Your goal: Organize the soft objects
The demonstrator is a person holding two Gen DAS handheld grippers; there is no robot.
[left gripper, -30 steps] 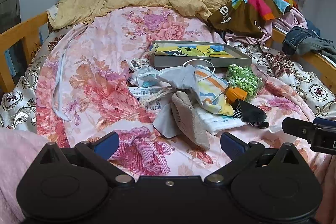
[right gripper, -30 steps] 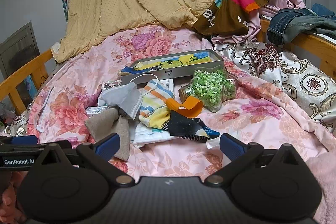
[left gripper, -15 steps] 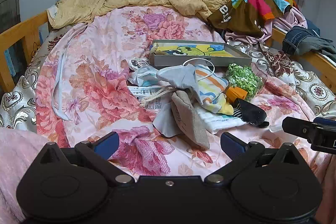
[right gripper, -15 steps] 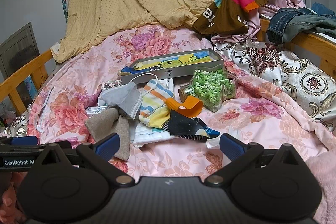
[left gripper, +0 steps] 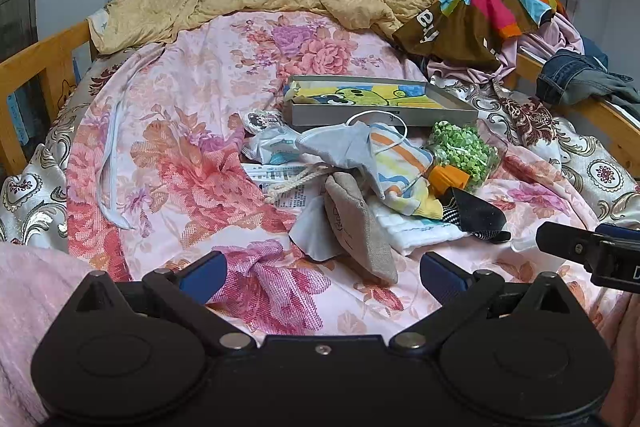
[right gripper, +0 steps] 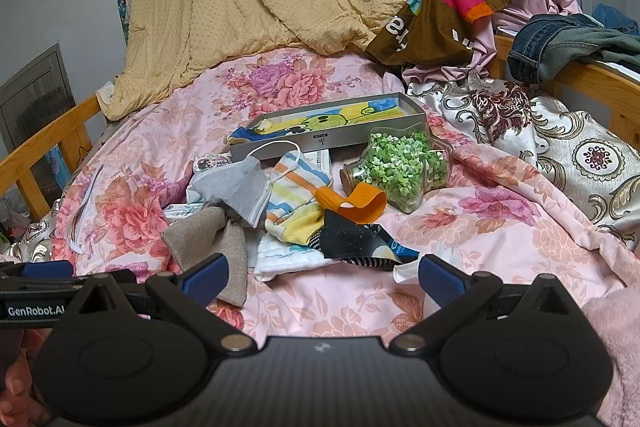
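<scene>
Mid-bed on the floral sheet, soft pile is sitting loose: grey face mask lying over striped cloth, beige pouch at near left, white folded cloth and dark sock at near right. Jar of green bits is touching the pile's right edge, orange strap leaning on it. Grey tray is sitting just beyond. Left gripper is hovering near side, fingers apart, empty. Right gripper is doing the same, fingers spread, gripping nothing.
</scene>
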